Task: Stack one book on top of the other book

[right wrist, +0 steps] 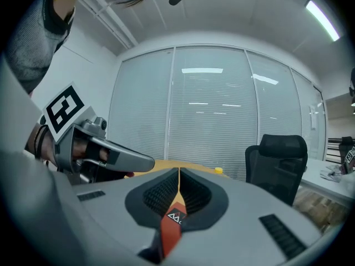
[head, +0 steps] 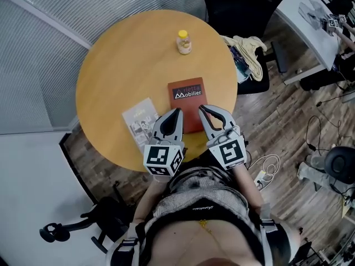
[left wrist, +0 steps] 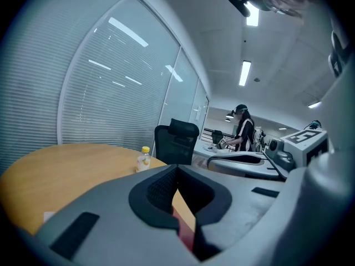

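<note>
stacking not started: left gripper [head: 176, 115] and right gripper [head: 205, 111], both pressed together and empty, hover at near edge of red book [head: 186, 96]; grey book [head: 140, 121] lies just left of left gripper, unstacked.

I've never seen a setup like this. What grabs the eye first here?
A red book lies near the front of a round wooden table, with a paler book to its left and a small yellow-capped bottle at the far side. The left gripper and right gripper, both shut, hang over the red book's near end.
</note>
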Action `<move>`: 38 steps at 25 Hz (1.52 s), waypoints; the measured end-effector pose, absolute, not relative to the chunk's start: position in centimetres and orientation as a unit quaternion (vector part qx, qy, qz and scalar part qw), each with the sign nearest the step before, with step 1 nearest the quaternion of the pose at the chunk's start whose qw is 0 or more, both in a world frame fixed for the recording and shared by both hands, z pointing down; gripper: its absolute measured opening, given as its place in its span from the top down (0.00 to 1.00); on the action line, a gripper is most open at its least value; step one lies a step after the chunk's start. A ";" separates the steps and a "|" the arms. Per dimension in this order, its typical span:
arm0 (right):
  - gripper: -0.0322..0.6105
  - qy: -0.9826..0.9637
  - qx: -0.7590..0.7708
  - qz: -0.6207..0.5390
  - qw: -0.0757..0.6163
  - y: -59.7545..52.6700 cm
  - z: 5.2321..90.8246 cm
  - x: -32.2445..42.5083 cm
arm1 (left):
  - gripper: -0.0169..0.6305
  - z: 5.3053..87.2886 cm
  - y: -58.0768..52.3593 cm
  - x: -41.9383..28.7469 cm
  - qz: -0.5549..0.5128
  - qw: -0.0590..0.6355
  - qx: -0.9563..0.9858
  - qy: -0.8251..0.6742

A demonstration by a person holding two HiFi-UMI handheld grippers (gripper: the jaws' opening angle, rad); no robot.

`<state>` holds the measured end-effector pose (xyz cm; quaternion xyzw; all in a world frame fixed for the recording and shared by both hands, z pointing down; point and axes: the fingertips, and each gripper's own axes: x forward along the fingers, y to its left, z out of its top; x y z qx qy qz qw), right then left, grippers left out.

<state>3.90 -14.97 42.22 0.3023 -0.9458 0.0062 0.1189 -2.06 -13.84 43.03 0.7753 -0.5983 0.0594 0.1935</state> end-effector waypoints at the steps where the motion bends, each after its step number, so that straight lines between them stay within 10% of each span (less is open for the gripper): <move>1: 0.91 -0.944 0.308 0.016 0.120 -15.0 42.7 3.9 | 0.94 43.5 -13.9 -2.1 0.061 0.199 0.776 -0.596; 38: 0.91 -0.893 0.308 0.106 0.309 -14.1 60.5 6.2 | 0.94 61.1 -11.1 -3.7 0.165 0.379 0.729 -0.545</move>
